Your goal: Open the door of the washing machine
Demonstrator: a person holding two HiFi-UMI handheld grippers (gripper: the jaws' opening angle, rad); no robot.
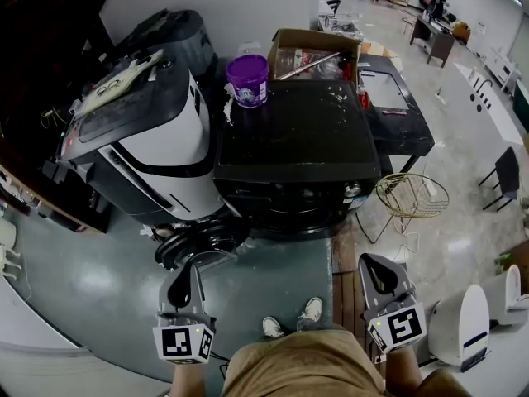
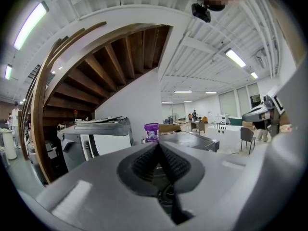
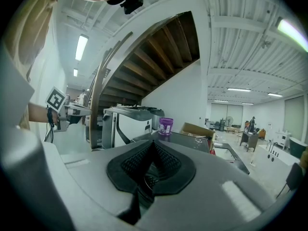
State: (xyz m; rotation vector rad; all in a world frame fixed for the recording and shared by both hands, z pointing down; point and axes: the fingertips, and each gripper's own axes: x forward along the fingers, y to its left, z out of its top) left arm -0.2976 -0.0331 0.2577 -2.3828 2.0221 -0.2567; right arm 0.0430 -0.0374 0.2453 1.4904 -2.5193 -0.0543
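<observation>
Black washing machine at centre, purple tub on its top near the rear left corner. White-and-grey machine just beside it, left. Left tool and right tool low in foreground, well apart.

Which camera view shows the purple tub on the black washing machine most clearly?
The head view: the purple tub appears largest there, seen from above with lid and label, on the black washing machine, at its far left corner. Both gripper views show it small, side-on and distant.
</observation>
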